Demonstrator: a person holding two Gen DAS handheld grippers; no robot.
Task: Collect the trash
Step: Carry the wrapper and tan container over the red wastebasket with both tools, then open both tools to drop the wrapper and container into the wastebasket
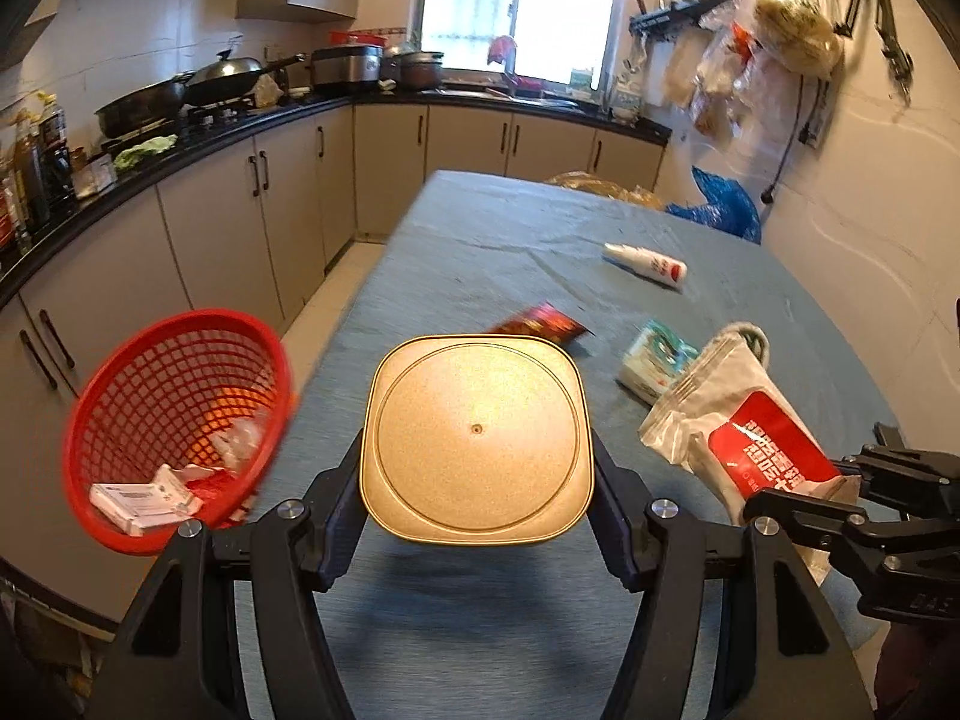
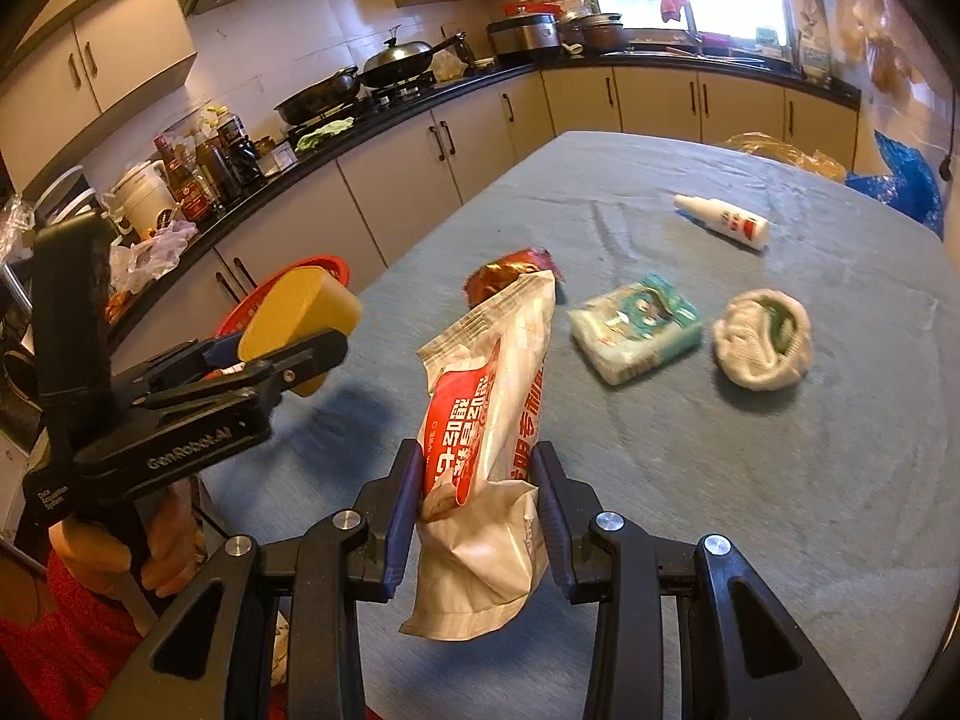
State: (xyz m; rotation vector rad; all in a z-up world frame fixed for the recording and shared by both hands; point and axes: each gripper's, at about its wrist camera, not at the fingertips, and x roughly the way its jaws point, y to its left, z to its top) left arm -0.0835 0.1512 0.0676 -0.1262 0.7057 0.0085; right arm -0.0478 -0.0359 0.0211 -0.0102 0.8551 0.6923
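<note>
My left gripper [image 1: 477, 474] is shut on a yellow square container [image 1: 477, 438], held above the blue table [image 1: 480, 252]; the same container [image 2: 300, 312] shows at the left of the right wrist view. A red mesh basket [image 1: 174, 420] with paper scraps hangs off the table's left edge. My right gripper [image 2: 477, 498] is shut on a white and red crumpled bag [image 2: 486, 420], also seen at the right in the left wrist view [image 1: 750, 438]. On the table lie a red wrapper [image 1: 540, 321], a teal tissue pack [image 2: 636, 324], a white bottle [image 2: 723, 221] and a white rolled cloth [image 2: 762, 336].
Kitchen counters [image 1: 180, 138] with pans and bottles run along the left and back. A blue plastic bag [image 1: 720, 204] and a yellow bag [image 2: 774, 150] sit past the table's far edge. A hand [image 2: 156, 534] grips the left tool.
</note>
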